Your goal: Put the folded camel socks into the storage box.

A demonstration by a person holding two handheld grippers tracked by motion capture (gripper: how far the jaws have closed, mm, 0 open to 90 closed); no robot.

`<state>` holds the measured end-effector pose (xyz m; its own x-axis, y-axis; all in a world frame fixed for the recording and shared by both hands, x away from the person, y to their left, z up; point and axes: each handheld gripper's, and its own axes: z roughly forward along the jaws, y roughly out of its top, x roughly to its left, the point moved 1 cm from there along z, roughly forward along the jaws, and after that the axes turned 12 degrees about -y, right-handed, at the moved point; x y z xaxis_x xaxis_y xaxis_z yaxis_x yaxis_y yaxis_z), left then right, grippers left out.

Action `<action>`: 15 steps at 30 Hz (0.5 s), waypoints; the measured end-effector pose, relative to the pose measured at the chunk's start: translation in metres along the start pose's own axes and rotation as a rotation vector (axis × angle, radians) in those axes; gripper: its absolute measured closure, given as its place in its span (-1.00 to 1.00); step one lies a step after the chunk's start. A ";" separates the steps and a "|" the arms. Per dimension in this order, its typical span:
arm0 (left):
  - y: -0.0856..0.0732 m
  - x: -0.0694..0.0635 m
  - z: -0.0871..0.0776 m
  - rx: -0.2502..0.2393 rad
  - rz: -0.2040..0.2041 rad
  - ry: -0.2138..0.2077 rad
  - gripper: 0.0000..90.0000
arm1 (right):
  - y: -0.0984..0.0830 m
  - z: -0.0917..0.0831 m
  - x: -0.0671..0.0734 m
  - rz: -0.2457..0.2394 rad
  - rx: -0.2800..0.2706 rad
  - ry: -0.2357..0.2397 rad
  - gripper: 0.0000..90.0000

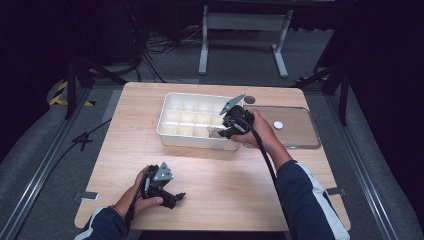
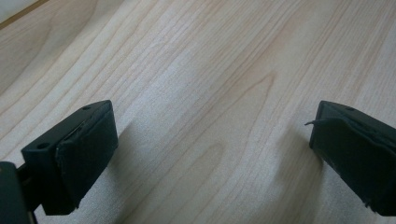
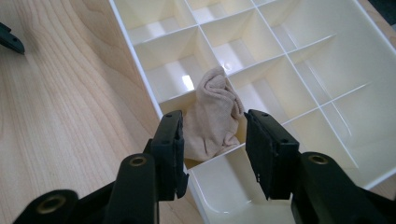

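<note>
A: What's the step here?

B: Looks like stowing, nearly done. A small beige cloth, crumpled like a balled sock [image 3: 214, 116], sits in a near-edge cell of the white plastic compartment tray [image 3: 322, 60], by the tray's front wall. It leans up against a divider and pokes above the walls. The right gripper [image 3: 212, 140] hangs over it, jaws standing apart on both sides of the cloth. Pads don't seem to press the fabric, so I read it as let go, not gripped.

A: And the other hand?

B: The left gripper [image 2: 210, 140] rests low over the pale wooden table [image 2: 196, 70], jaws wide open, nothing btwn them. In the high view it's at the table's near-left [image 1: 172, 197], well apart from the tray [image 1: 167, 107].

A: The cloth's look?

B: Soft, wrinkled, folded on itself, one rounded end up. Can't tell if it's one piece or two. Prob. limp, will slump or spring up a bit once freed.

A: Next move?

B: My guess: lift the right gripper [image 1: 227, 131] straight up and clear w/o snagging fabric on a pad. If the cloth rides over the divider, a light poke down may be needed to seat it.

A: Anything else on the table?

B: A clear flat lid [image 1: 295, 127] lies just right of the tray, a small white disc [image 1: 278, 125] on it.
</note>
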<state>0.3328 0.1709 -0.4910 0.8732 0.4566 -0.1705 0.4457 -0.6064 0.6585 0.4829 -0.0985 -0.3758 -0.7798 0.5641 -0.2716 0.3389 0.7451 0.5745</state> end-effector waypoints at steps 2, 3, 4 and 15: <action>0.000 0.000 0.000 0.001 0.001 0.000 -0.97 | -0.002 -0.005 0.002 -0.008 -0.007 -0.013 0.22; 0.000 0.000 0.000 0.001 0.001 -0.001 -0.97 | -0.004 -0.008 0.002 -0.011 -0.014 -0.016 0.20; 0.000 0.000 0.000 0.001 0.003 -0.001 -0.97 | -0.005 -0.009 0.003 -0.010 -0.014 -0.025 0.19; 0.000 0.000 0.000 0.003 0.005 0.000 -0.97 | -0.018 -0.030 0.006 0.002 -0.049 -0.067 -0.05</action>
<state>0.3331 0.1710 -0.4910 0.8753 0.4535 -0.1676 0.4421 -0.6102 0.6574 0.4565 -0.1190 -0.3650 -0.7416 0.5893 -0.3207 0.3127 0.7265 0.6119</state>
